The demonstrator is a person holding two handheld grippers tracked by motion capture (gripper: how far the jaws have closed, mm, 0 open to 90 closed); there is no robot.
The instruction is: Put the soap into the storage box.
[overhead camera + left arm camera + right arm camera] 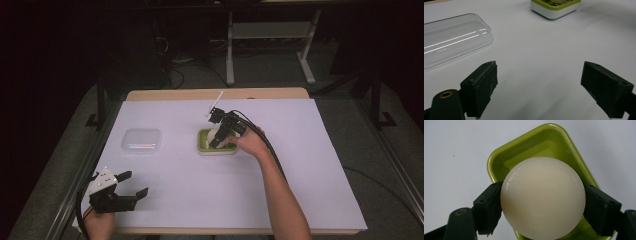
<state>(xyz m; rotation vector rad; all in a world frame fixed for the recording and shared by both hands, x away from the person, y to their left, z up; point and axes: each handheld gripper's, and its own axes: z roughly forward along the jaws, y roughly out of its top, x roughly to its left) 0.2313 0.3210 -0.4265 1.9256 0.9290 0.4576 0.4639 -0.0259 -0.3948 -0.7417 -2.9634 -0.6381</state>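
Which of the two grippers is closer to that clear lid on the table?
Left. The left gripper hovers just in front of the clear lid, jaws open and empty. The right gripper is off to the lid's right, over the green tray, shut on a white ball.

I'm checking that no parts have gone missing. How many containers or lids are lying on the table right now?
2. A clear plastic lid lies left of centre on the white sheet. A green tray sits near the middle, under the right gripper, which holds a white ball over it.

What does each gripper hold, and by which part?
The right gripper holds the white ball by its two opposite sides, above the green tray. The left gripper holds nothing.
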